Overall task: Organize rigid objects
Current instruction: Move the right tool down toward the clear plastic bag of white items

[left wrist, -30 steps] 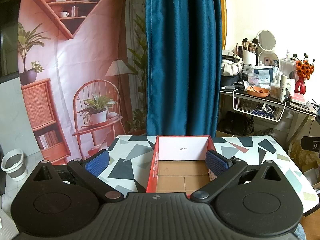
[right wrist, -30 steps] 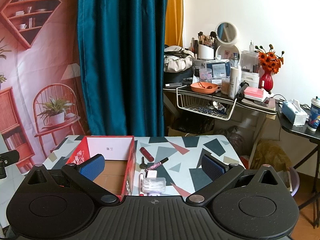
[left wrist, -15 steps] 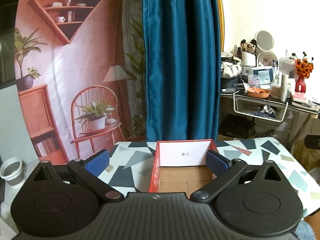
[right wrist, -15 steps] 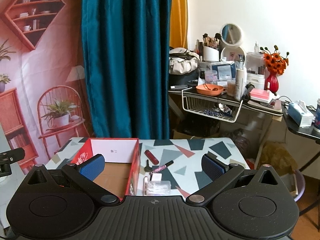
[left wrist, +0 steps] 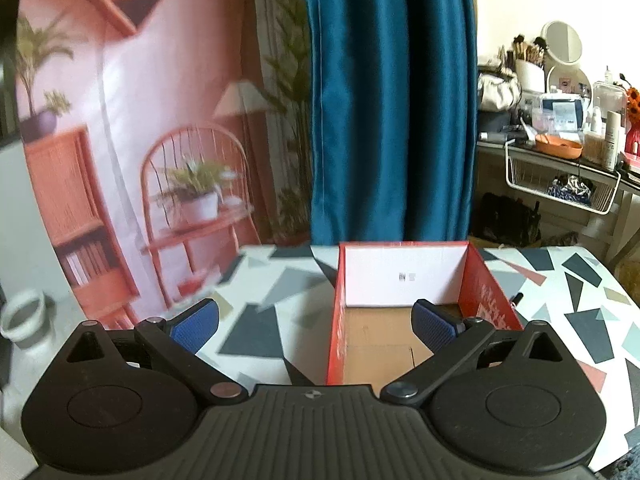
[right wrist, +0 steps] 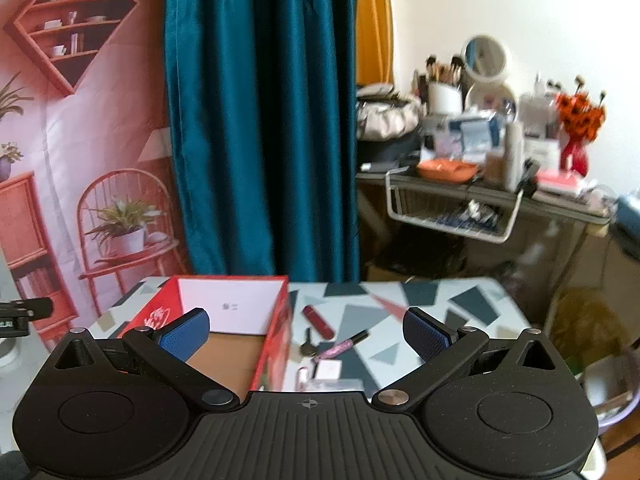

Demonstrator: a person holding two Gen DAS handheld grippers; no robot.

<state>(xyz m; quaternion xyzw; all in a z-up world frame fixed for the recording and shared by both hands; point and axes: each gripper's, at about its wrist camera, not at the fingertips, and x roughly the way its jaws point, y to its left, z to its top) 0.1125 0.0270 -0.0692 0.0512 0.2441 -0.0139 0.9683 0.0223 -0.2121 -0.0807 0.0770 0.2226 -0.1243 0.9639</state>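
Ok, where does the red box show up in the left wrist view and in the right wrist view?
Left wrist: the red box sits centre right on the patterned table, its open end running under the claw's right finger.
Right wrist: the red box sits lower left of centre, behind the claw's left finger, with small items on the table to its right.
Shared landmark: the teal curtain hangs straight behind the box in both.

I am looking into a lived-in home room, partly staged. Ahead of the tongs a printed backdrop (right wrist: 80, 128) of shelves and a chair hangs beside a teal curtain (right wrist: 260, 120). Off to the right a dressing table (right wrist: 480, 192) holds makeup brushes (right wrist: 442, 68), a round mirror (right wrist: 484, 56) and orange flowers (right wrist: 580, 112).
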